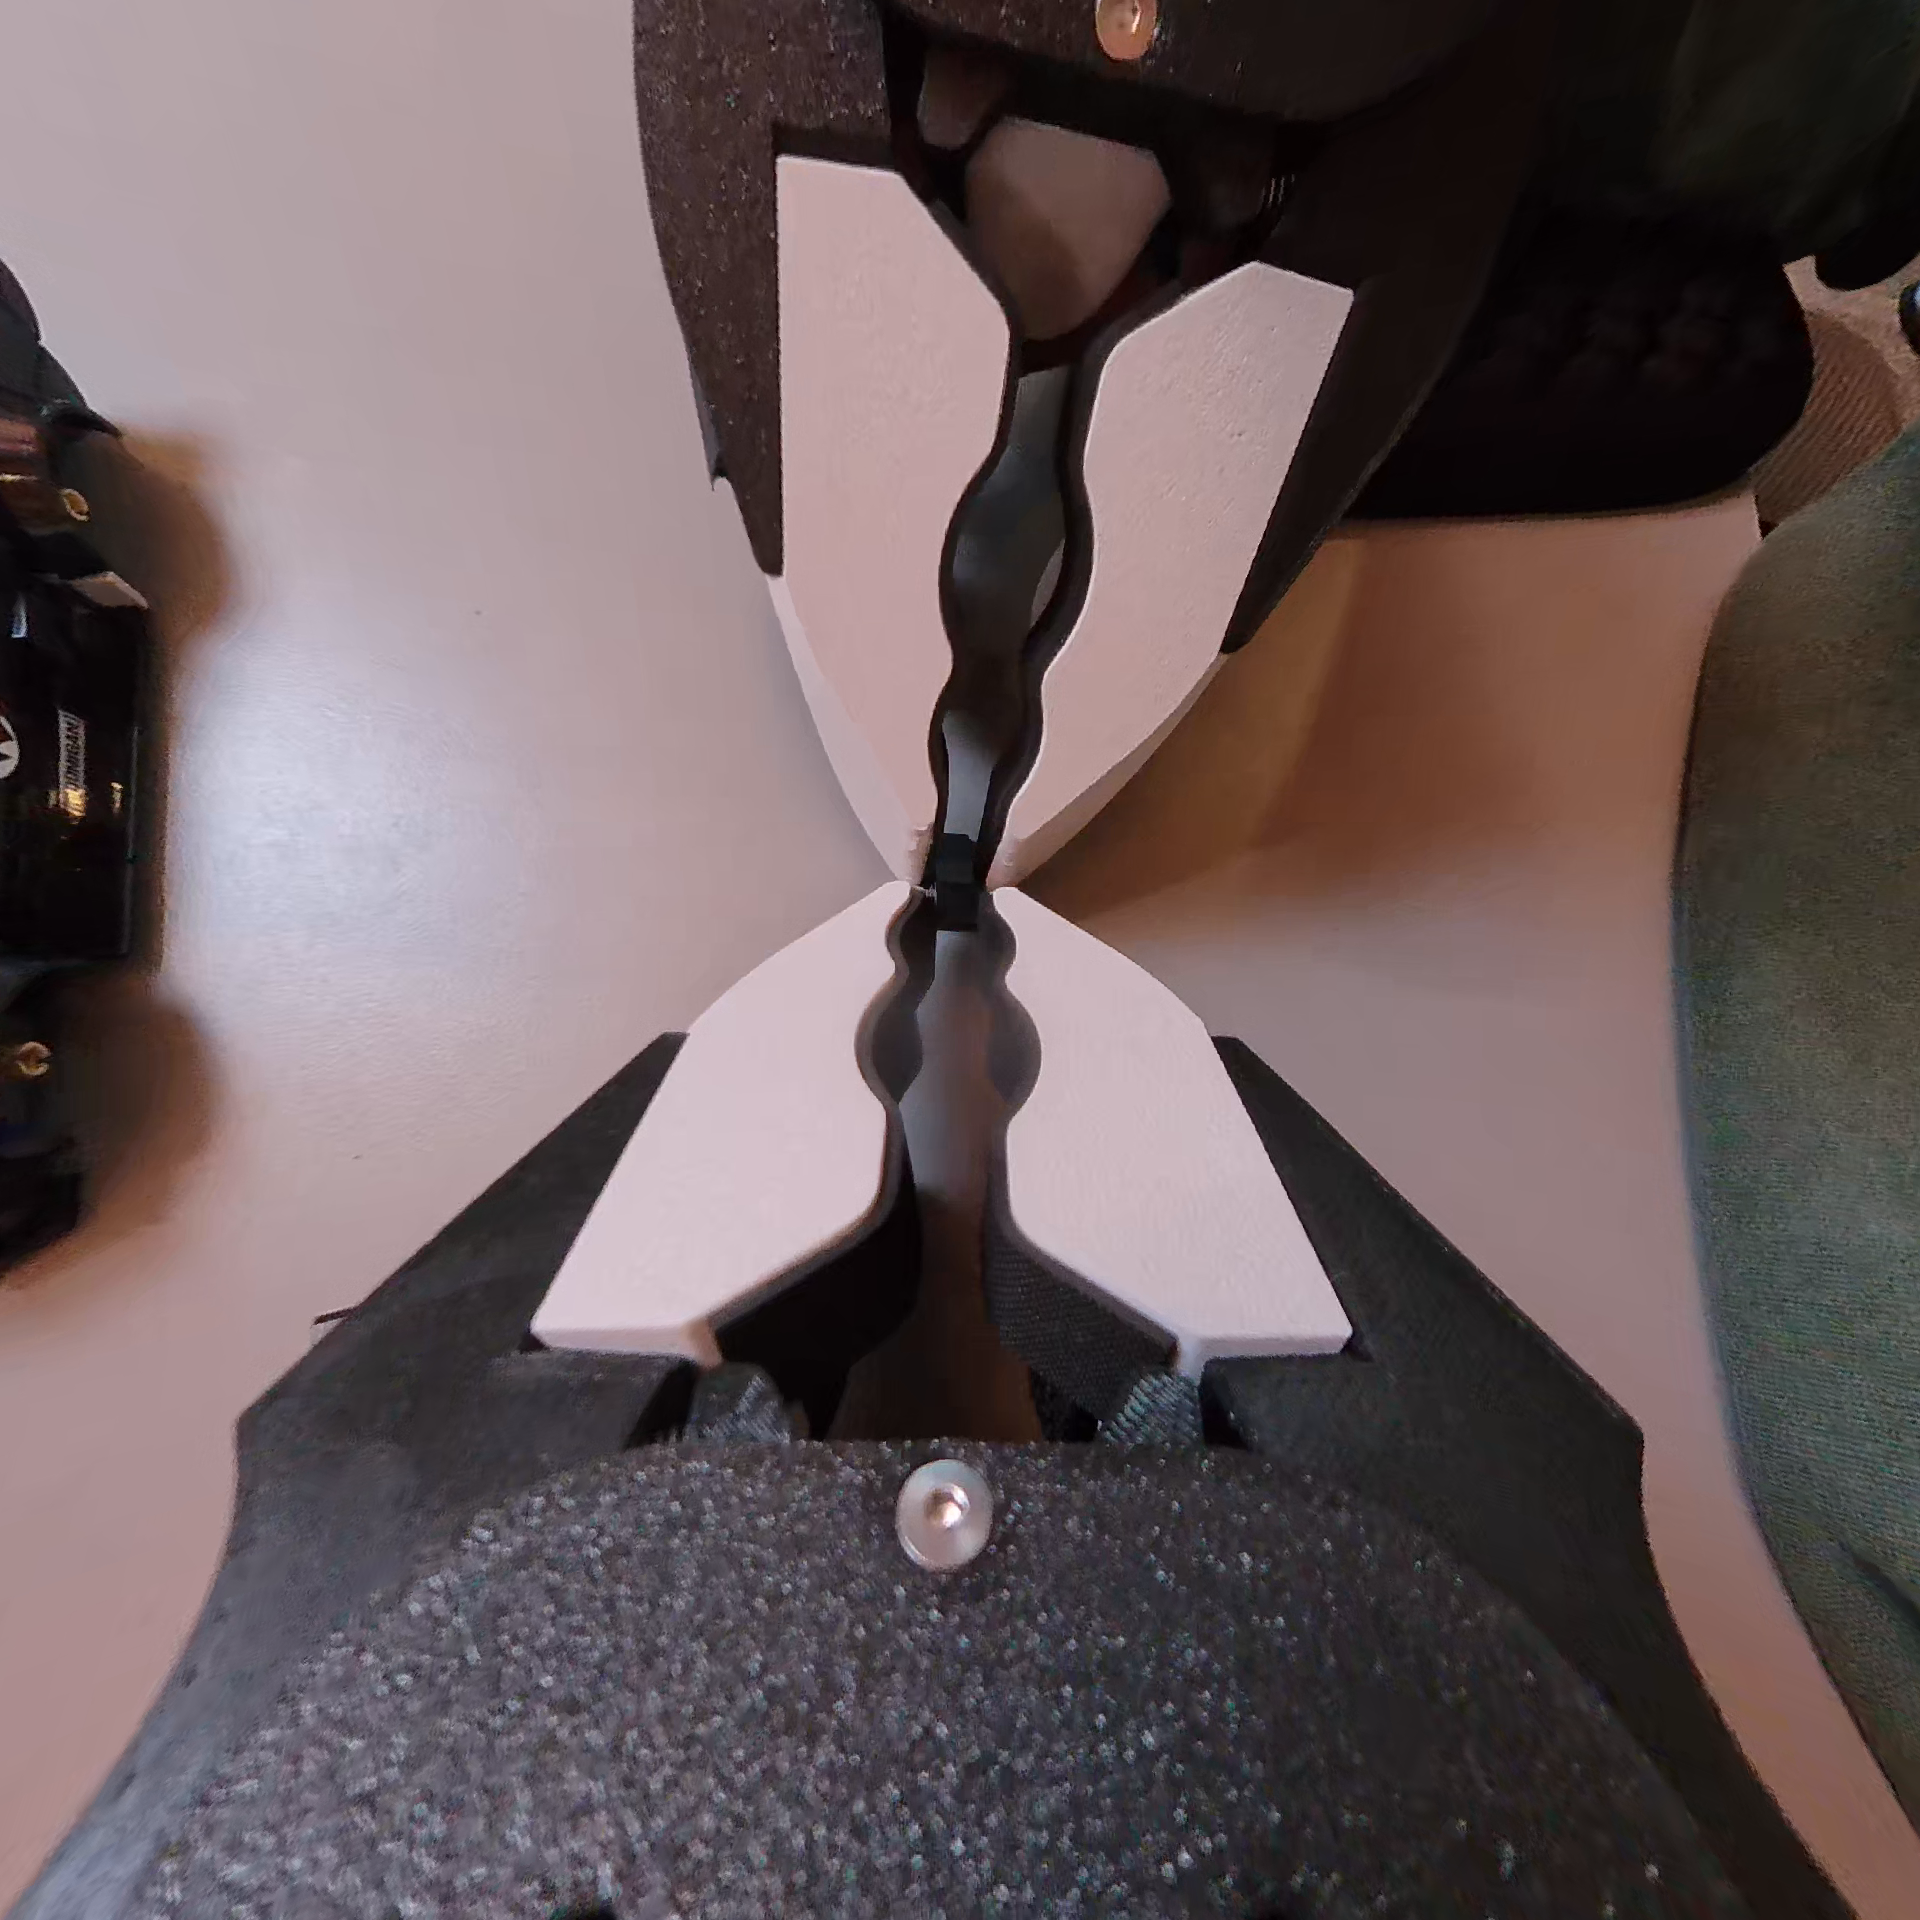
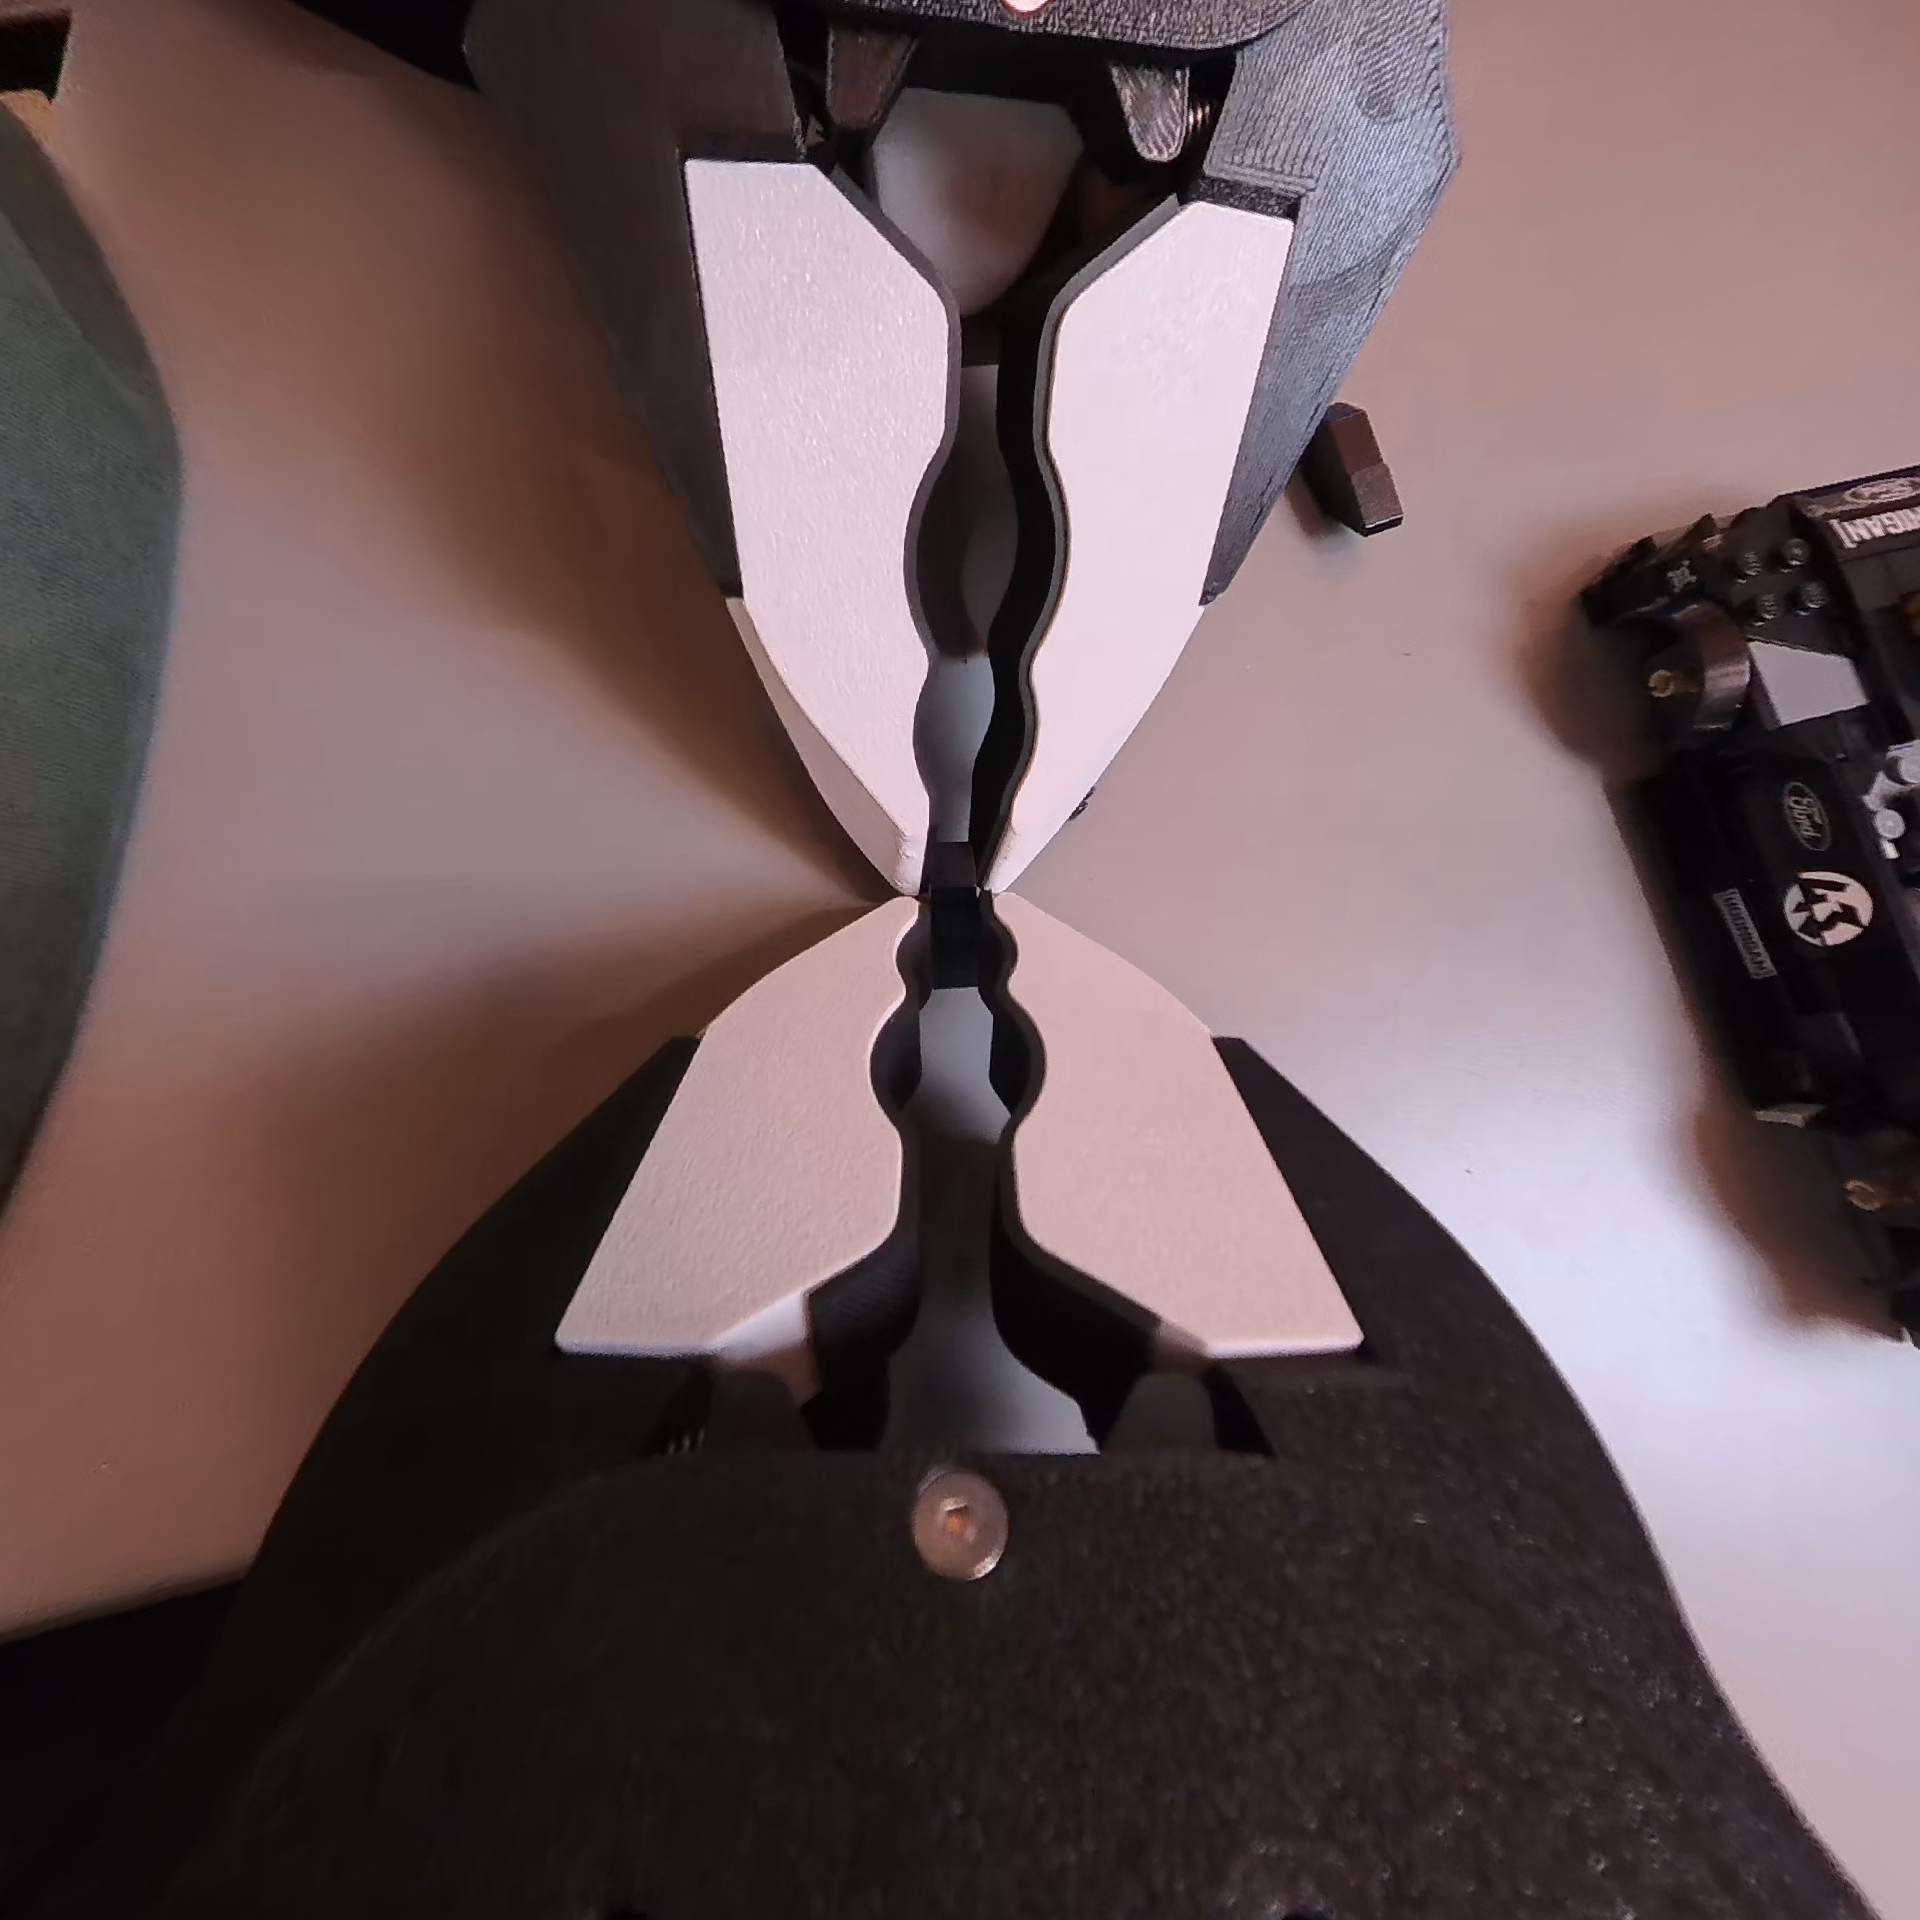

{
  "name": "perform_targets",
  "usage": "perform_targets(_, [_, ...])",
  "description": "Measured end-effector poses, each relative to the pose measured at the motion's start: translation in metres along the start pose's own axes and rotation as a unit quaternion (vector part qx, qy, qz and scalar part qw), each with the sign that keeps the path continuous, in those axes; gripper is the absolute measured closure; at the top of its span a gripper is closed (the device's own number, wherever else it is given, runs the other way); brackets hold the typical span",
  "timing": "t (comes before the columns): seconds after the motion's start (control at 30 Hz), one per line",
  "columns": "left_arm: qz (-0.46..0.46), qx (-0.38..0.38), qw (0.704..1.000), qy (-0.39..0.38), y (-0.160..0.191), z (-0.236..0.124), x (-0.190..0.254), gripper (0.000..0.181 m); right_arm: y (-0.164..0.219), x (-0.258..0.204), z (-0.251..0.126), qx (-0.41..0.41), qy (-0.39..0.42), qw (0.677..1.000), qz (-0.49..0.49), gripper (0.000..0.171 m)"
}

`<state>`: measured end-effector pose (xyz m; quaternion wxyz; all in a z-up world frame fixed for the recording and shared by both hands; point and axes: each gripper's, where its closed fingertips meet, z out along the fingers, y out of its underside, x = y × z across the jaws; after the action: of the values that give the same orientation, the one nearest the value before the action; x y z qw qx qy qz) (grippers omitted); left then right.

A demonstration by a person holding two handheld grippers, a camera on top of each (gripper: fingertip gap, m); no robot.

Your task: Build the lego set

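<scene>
My two grippers meet tip to tip above the white table (image 1: 416, 520). In the left wrist view my left gripper (image 1: 951, 916) comes up from below and is shut on a small black lego piece (image 1: 956, 883). My right gripper (image 1: 961, 847) comes down from above and pinches the same piece from the other end. In the right wrist view my right gripper (image 2: 951, 930) is at the bottom, shut on the black piece (image 2: 954, 920), and the left gripper (image 2: 951, 862) faces it. I cannot tell whether this is one piece or two joined. A black lego car (image 2: 1818, 883) lies at the right edge.
The car also shows at the left edge of the left wrist view (image 1: 62, 831). A loose small black brick (image 2: 1356, 478) lies on the table (image 2: 1351, 1143) beside the left gripper's body. A green upholstered seat (image 1: 1818, 1039) borders the table; it also shows in the right wrist view (image 2: 73, 623). My two grippers' fingertips are within a few centimetres of each other.
</scene>
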<state>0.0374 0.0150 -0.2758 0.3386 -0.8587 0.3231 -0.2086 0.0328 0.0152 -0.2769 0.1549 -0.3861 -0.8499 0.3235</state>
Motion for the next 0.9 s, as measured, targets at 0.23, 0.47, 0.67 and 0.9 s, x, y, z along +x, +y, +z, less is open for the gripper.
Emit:
perform_targets(0.23, [-0.004,-0.015,1.0,0.004,-0.0002,0.0004,-0.0003,0.172,0.0015,-0.0002,0.0009,-0.016,-0.019,1.0,0.007,0.163])
perform_targets(0.47, [-0.006,-0.03,1.0,0.005,0.0021,0.0015,-0.0004,0.172,0.0022,-0.0004,0.002,-0.035,-0.027,0.999,0.004,0.163])
perform_targets(0.67, [-0.016,-0.024,1.0,0.011,0.002,0.0018,-0.0003,0.172,0.0017,-0.0005,0.0019,-0.023,-0.025,0.999,0.02,0.163])
perform_targets(0.9, [-0.022,0.006,1.0,0.02,-0.0018,0.0011,0.0008,0.161,0.0062,0.0026,-0.0039,-0.008,0.004,1.0,0.013,0.161])
